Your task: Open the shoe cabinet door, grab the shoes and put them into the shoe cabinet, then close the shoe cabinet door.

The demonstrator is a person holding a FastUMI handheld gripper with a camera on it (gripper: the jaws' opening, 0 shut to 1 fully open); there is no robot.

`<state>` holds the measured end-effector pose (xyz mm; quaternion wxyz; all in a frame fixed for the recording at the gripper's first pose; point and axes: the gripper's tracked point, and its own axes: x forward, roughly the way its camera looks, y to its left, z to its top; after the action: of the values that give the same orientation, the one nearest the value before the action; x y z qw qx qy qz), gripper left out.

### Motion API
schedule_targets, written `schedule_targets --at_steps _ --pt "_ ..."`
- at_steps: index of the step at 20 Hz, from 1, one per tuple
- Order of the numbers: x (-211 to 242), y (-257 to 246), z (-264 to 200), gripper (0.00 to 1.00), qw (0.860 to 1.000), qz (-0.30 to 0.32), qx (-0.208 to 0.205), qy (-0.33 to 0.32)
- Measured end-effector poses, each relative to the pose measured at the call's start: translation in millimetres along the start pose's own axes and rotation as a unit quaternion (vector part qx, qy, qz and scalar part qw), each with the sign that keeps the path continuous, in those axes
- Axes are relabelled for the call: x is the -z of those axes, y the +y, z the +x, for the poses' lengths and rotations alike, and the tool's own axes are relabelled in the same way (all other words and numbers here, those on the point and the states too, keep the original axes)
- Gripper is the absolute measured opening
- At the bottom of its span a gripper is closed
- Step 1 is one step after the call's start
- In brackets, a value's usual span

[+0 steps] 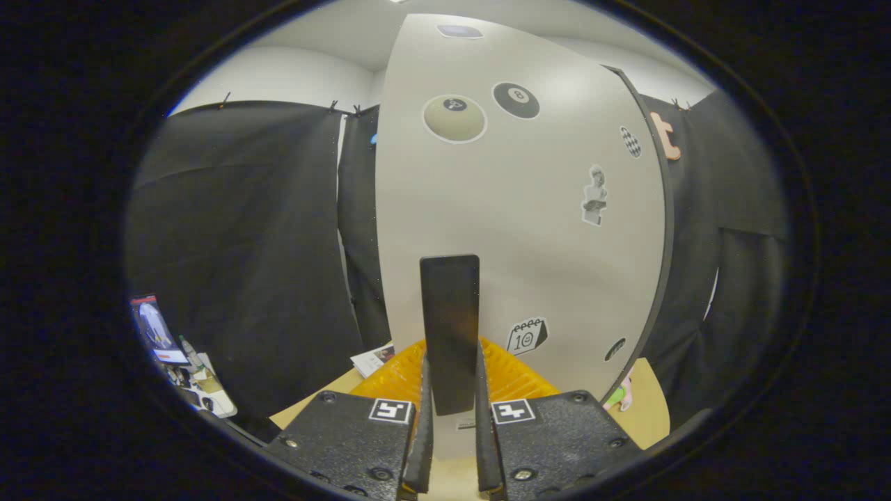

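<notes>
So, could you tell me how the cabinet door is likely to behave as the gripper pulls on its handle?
The door looks like a flat rigid panel, so it should swing rather than flex. The dark handle sits between the gripper fingers and looks smooth, so it might slip. The stickers add no grip.

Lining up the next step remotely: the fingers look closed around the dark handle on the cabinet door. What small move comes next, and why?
Probably pull straight back to swing the door open. The gripper appears shut on the upright dark handle, and the sticker-covered cabinet door faces it, seemingly not yet open.
</notes>
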<state>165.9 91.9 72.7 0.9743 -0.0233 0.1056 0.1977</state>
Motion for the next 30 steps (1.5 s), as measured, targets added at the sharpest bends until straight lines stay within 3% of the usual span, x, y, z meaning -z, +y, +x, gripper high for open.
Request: schedule_targets --at_steps 6,17,25,30 --pt "5.2 -21.1 -35.4 0.28 1.0 -0.005 -0.005 -0.009" --pt "14.0 -60.5 -88.4 0.28 0.999 -0.011 0.024 -0.026" --pt "15.1 -104.9 -125.2 0.18 0.994 -0.004 0.1 -0.037" --pt "14.1 -169.4 -153.3 0.06 0.981 0.005 0.186 -0.046"
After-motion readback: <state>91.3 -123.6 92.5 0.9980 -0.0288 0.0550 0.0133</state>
